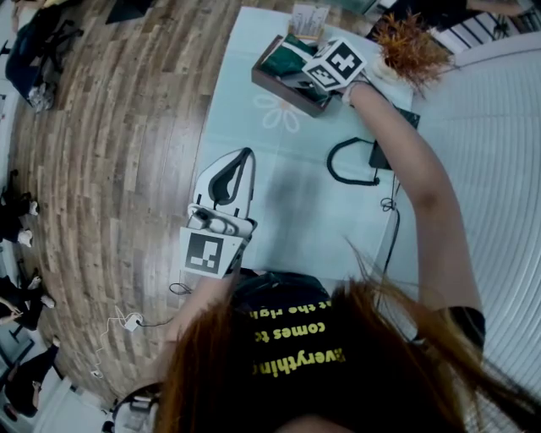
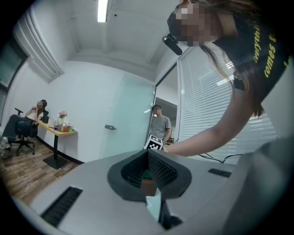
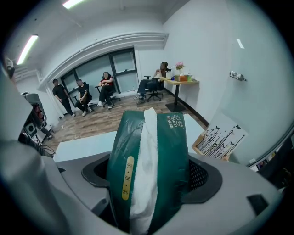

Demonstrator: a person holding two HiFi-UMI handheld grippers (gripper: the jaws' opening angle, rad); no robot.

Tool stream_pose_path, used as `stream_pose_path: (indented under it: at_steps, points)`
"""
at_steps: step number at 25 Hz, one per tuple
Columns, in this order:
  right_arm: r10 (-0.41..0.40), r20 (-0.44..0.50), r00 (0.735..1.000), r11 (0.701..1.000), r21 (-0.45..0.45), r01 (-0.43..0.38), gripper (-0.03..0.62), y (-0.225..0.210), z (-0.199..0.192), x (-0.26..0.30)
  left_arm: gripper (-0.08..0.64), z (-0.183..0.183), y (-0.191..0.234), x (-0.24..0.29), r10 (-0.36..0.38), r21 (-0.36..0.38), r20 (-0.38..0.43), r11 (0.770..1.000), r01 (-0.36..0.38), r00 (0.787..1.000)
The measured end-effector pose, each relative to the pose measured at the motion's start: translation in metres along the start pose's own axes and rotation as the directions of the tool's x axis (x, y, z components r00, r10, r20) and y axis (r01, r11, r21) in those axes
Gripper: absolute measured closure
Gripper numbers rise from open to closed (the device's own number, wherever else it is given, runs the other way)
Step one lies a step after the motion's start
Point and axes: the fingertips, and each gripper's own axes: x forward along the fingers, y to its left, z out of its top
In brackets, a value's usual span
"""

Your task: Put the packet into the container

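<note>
A dark green packet with a white tissue strip down its middle stands upright between the jaws of my right gripper, which is shut on it. In the head view my right gripper hovers over the brown box container at the table's far end, with green packaging showing inside the box under the marker cube. My left gripper rests at the table's near left edge, far from the box. Its jaws meet with nothing between them.
A black cable loop lies on the pale table right of centre. An orange plant and a card stand sit beyond the box. Wood floor lies to the left. Several people sit at the room's far side.
</note>
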Motion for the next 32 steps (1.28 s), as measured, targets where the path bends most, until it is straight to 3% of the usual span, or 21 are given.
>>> stream_pose_path:
  at_steps: [19,32]
  points:
    - [0.038,-0.043,0.998,0.999,-0.013,-0.039,0.212,0.007,-0.004,0.000,0.558,0.004,0.002,-0.012,0.016,0.007,0.017,1.000,-0.016,1.000]
    - [-0.025,-0.008,1.000,0.999,-0.037,0.024,0.490,0.003,0.005,-0.010,0.558,0.005,0.006,-0.013,0.022,0.010,0.015,1.000,-0.022,1.000]
